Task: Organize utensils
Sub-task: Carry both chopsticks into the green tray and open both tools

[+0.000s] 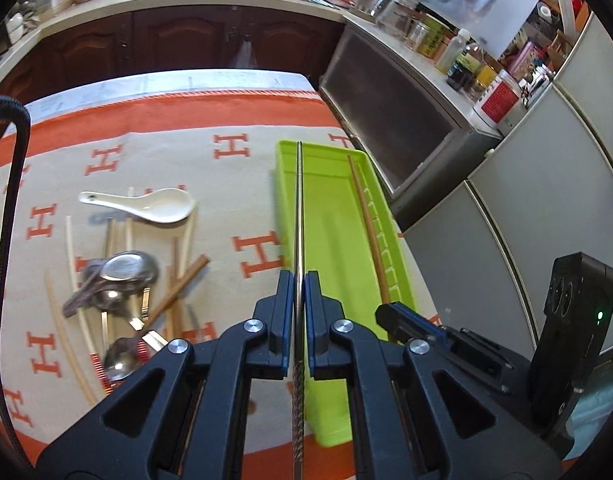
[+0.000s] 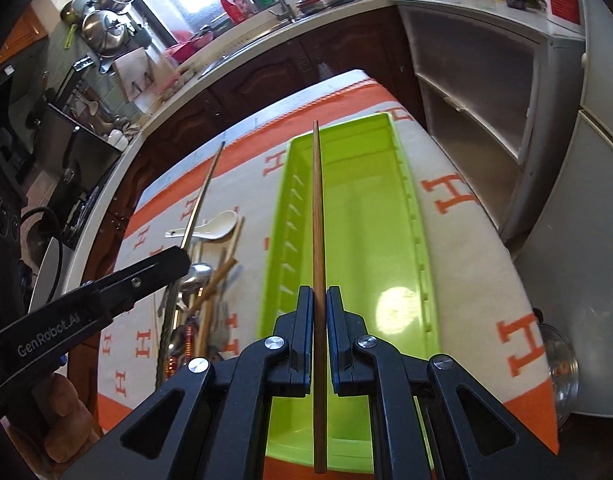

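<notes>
There is one green tray (image 1: 338, 216) on the orange and cream cloth (image 1: 226, 120), and I use it as the landmark. There are two grippers, and each one grips one chopstick.

The left gripper (image 1: 299, 280) is closed on one metal chopstick (image 1: 299, 208). The stick passes between the two blue pads (image 1: 284, 304), which press it from both sides, and it points forward away from the camera. It is lifted, and in the left wrist view its line runs along the left edge of the tray. Its rear end, with a twisted pattern, comes out behind the jaws.

The right gripper (image 2: 319, 300) is closed on one brown wooden chopstick (image 2: 317, 208). This stick also goes between the pads and points forward, above the inside of the tray, closer to its left wall (the wall with the small ribs). The tray itself shows only its bare floor under the stick.

To the left of the tray, on the cloth, lies a mixed pile of utensils. I count one white ceramic spoon (image 1: 146, 204) at the far side of the pile, and at least two metal spoons (image 1: 126, 270) nearer. Several pale and brown chopsticks (image 1: 178, 284) cross each other there; the exact number I cannot tell because they overlap. The pile is apart from the tray, not touching it.
</notes>
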Demonstrator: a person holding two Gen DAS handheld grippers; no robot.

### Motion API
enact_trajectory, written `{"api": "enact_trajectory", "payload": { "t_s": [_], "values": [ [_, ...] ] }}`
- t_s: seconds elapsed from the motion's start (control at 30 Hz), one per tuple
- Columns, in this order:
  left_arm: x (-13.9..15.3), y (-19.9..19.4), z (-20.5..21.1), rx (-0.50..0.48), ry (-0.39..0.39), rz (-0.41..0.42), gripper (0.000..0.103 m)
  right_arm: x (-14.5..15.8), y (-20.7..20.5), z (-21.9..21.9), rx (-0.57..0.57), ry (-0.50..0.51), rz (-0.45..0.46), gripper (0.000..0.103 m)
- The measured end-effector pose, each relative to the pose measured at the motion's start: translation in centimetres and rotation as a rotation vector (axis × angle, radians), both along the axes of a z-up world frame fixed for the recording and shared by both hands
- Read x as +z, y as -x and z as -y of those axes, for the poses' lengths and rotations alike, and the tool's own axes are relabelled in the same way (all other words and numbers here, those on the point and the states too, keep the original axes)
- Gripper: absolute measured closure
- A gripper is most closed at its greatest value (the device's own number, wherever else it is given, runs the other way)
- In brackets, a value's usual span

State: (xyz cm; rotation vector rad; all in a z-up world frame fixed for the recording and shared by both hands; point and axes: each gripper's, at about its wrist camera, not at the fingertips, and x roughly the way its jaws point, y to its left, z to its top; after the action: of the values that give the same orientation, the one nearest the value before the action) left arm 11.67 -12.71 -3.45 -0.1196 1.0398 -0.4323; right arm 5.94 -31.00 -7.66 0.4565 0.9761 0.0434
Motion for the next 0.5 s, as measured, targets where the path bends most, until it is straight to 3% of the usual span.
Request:
{"api": "enact_trajectory", "payload": {
  "t_s": [0.17,0.23,0.3,0.33,0.5],
  "values": [
    [-1.7,-1.0,2.1,-0.011,0.008,-0.013,0.1,-1.3,-0.3,2.0,-0.007,-0.001,-0.027,0.095],
    [-2.2,-1.4,2.4,-0.015,0.019,-0.02,0.1,-1.5,-0.2,1.8,-0.015,0.011,-0.026,0.087],
    [-3.0,-1.9,2.7,-0.018,0.037,-0.05,0.1,-1.5,-0.1,2.0,-0.036,0.034,-0.012,0.07],
    [-3.3,-1.9,2.7,-0.016,0.04,-0.057,0.1,-1.4,-0.1,2.4,-0.047,0.043,-0.001,0.067],
    [-4.5,-2.5,2.2,0.007,0.022,-0.085,0.099,-1.0,-0.7,3.3,-0.089,0.109,0.022,0.067]
  ]
}}
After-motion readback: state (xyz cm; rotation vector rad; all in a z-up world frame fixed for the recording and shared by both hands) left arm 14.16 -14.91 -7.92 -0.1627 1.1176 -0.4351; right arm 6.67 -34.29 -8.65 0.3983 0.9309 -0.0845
